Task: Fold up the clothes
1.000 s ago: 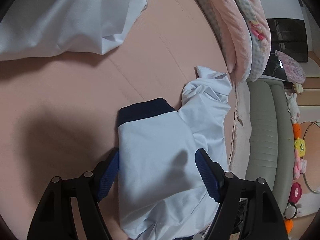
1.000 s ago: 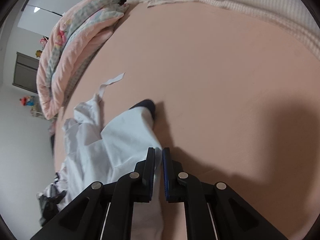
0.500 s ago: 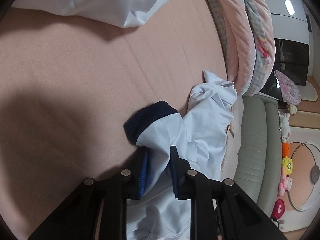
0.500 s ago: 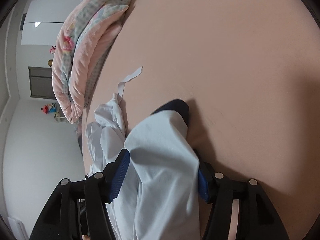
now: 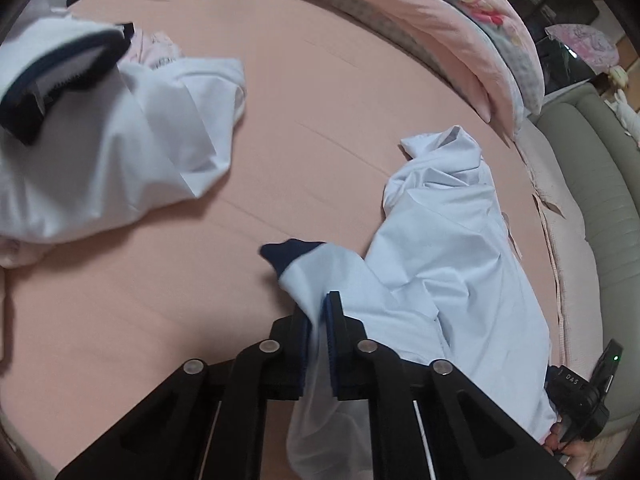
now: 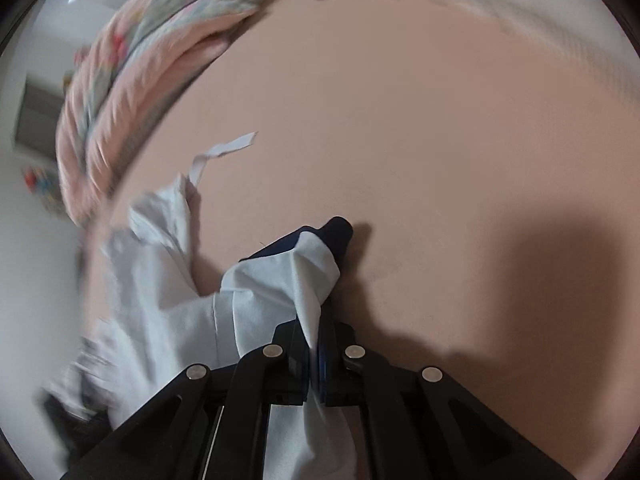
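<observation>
1. Left gripper [image 5: 319, 312]: jaws clenched on a fold of the pale blue cotton garment with navy ribbed cuff [image 5: 448, 280]. The cloth passes between the blue pads and hangs below them.
2. Right gripper [image 6: 314, 334]: jaws clenched on the same pale cloth just behind the navy cuff [image 6: 338, 236]; the cuff points to 12 o'clock above the fingers.
3. The garment lies on the pink bed sheet [image 5: 280, 120]. In the left view it trails from the gripper toward 3–4 o'clock, near the sheet's edge.
4. Left view only: a second white garment with navy trim [image 5: 100, 132], crumpled at 10 o'clock, well apart from the held one; a grey-green padded sofa [image 5: 600, 200] at 3 o'clock; a black device with a green light [image 5: 592, 392] at 4 o'clock.
5. Right view only: a narrow white fabric strip [image 6: 224, 150] at 11 o'clock on the sheet; a broad dark shadow at 3–4 o'clock. This view is motion-blurred on its left side.
6. Both views: a folded pink patterned quilt [image 5: 440, 12] along the sheet's far edge.
7. Containers: none seen in either view.
</observation>
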Motion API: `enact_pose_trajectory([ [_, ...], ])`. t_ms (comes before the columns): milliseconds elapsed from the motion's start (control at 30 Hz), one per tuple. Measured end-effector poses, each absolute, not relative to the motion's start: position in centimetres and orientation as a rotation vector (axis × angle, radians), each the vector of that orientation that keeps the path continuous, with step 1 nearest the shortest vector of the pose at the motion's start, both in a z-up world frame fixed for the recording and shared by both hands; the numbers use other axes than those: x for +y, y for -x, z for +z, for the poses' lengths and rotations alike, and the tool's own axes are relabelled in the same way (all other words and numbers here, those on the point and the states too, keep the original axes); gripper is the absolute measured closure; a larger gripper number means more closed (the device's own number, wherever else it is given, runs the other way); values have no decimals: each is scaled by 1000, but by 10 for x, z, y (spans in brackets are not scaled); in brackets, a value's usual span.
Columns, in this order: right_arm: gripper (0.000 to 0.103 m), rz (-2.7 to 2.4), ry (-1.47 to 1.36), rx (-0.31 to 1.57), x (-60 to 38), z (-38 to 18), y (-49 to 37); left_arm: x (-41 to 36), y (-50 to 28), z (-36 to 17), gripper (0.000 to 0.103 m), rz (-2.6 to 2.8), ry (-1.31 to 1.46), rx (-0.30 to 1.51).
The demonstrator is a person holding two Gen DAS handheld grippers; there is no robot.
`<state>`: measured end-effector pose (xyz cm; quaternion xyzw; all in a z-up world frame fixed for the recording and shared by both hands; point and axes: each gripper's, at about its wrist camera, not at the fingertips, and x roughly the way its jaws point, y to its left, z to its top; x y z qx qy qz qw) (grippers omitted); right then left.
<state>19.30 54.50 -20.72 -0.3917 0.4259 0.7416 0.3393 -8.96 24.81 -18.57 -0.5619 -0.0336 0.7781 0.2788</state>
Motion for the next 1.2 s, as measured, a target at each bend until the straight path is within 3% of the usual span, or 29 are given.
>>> enact_pose_trajectory([
  [167, 103, 1908, 1191, 743, 526, -190, -175, 237, 87, -186, 100, 2130, 1509, -15],
  [333, 103, 1869, 1246, 582, 519, -183, -176, 217, 91, -183, 100, 2180, 1525, -48],
  [467, 103, 1832, 1249, 568, 523, -182, -191, 201, 99, -186, 101, 2177, 1562, -68],
  [767, 103, 1801, 1228, 624, 521, -183, -211, 188, 113, -206, 96, 1863, 1696, -467],
  [800, 103, 1796, 1230, 623, 521, -184, -212, 189, 114, -209, 88, 1847, 1720, -487],
  [867, 103, 1786, 1233, 620, 521, -186, -215, 192, 113, -214, 55, 1826, 1761, -522],
  [900, 103, 1781, 1235, 619, 521, -188, -216, 193, 114, -218, 32, 1803, 1770, -555],
  [933, 103, 1776, 1237, 617, 520, -189, -217, 194, 115, -222, 27, 1769, 1774, -602],
  [1133, 103, 1700, 1244, 541, 520, -188, -229, 203, 111, -228, 27, 1694, 1773, -699],
  [1200, 103, 1689, 1222, 596, 524, -189, -239, 208, 110, -232, 27, 1651, 1780, -733],
])
